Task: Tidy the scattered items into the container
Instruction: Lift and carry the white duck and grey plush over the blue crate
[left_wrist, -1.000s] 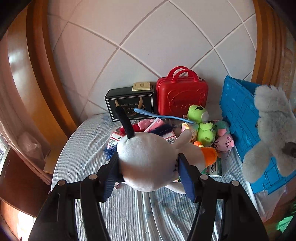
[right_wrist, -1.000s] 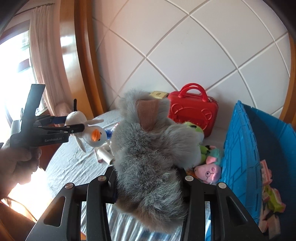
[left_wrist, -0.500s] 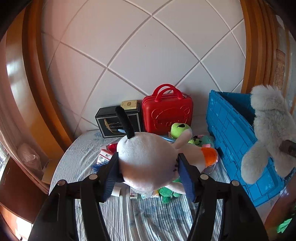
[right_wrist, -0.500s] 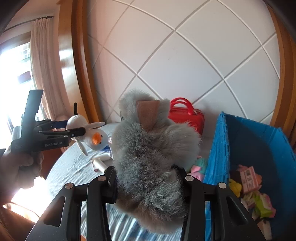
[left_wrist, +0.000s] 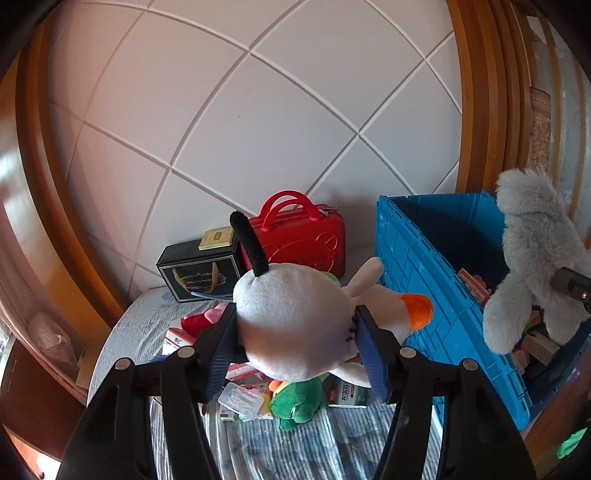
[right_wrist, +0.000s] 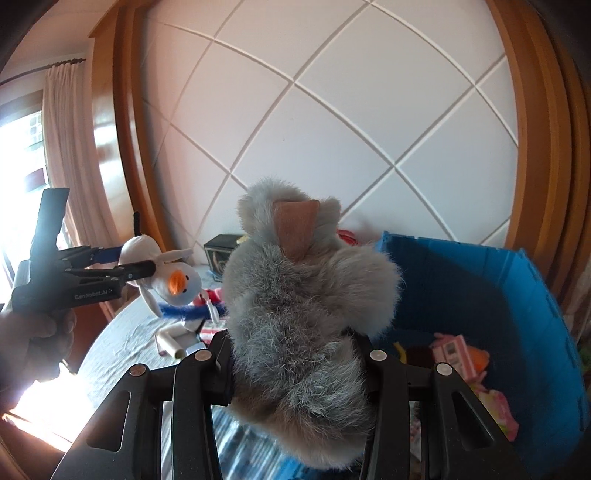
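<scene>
My left gripper (left_wrist: 295, 328) is shut on a white plush duck (left_wrist: 295, 325) with an orange beak and a black tuft, held in the air above the scattered items. It also shows in the right wrist view (right_wrist: 162, 269). My right gripper (right_wrist: 299, 354) is shut on a grey furry plush (right_wrist: 303, 310), held over the near wall of the blue crate (right_wrist: 480, 280). That plush hangs over the crate's right side in the left wrist view (left_wrist: 532, 258). The crate (left_wrist: 424, 266) holds pink packets and small toys.
On the striped cloth lie a green plush (left_wrist: 295, 402), small boxes (left_wrist: 347, 395), a clear plastic case (left_wrist: 240, 400) and a red toy (left_wrist: 195, 321). A red toy suitcase (left_wrist: 299, 236) and a black box (left_wrist: 199, 269) stand against the tiled wall. Wooden frames flank both sides.
Both grippers have risen with their plush toys and moved toward the blue crate. The grey plush now hangs over the crate's opening, and more of the crate's inside shows.
</scene>
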